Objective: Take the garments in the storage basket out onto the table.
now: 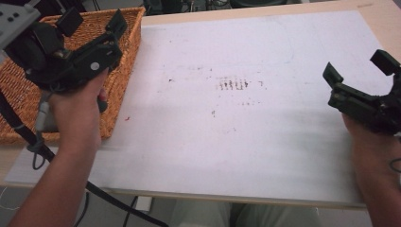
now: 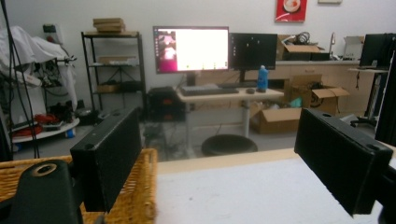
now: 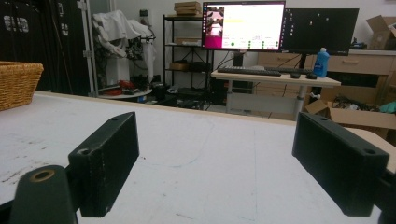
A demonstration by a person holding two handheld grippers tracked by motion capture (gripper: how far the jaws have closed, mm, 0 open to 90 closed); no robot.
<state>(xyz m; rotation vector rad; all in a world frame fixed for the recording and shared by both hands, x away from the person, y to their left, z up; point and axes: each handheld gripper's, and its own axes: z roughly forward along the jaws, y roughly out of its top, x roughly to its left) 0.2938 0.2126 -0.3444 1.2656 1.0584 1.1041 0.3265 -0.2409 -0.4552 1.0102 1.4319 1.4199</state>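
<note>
Wicker basket point(image 1: 124, 71) sits at the desk's point(image 1: 236, 142) left edge, partly on the white sheet point(image 1: 265, 56). The left hand-held gripper point(image 1: 93, 22) hovers above it, jaws spread, holding nothing. At far right, the right hand-held gripper point(image 1: 358, 66) is likewise spread and empty.

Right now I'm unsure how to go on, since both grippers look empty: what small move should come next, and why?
Probably lower the left gripper a little into the wicker basket. It is open, holds nothing, and hangs over the basket's near corner. The right gripper, also open, is over the bare white mat, which offers nothing to grasp.
</note>
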